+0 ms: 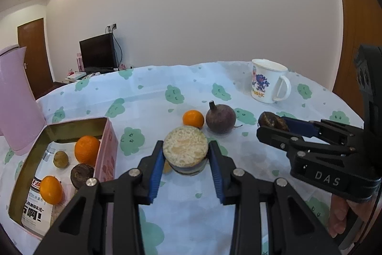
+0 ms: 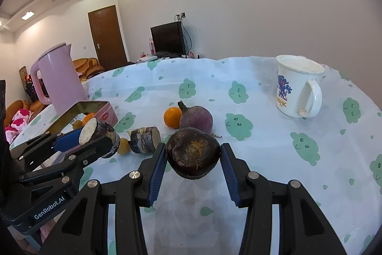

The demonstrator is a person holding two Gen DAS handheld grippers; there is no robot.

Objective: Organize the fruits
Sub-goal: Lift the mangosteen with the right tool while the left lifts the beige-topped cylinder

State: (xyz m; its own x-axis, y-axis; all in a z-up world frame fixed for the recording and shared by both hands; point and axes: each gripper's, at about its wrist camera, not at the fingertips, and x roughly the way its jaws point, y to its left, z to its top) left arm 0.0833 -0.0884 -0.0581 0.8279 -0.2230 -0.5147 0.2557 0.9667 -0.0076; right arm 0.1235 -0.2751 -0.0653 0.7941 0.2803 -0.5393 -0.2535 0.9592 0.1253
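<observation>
My left gripper [image 1: 185, 152] is shut on a sugarcane piece [image 1: 185, 149] with a pale cut end, held above the table; it also shows in the right wrist view [image 2: 99, 133]. My right gripper [image 2: 193, 153] is shut on a dark water chestnut [image 2: 193, 151], also seen in the left wrist view [image 1: 272, 120]. A pink tin [image 1: 108, 147] at the left holds two oranges [image 1: 87, 149], a small brownish fruit [image 1: 60, 159] and a dark chestnut [image 1: 81, 175]. On the cloth lie an orange [image 1: 193, 118], a purple round fruit [image 1: 220, 118] and another sugarcane piece [image 2: 145, 140].
A pink kettle [image 2: 58, 79] stands at the far left behind the tin. A white mug [image 2: 297, 87] stands at the back right. A small yellow fruit [image 2: 124, 147] lies by the loose sugarcane piece. The round table's edge curves behind.
</observation>
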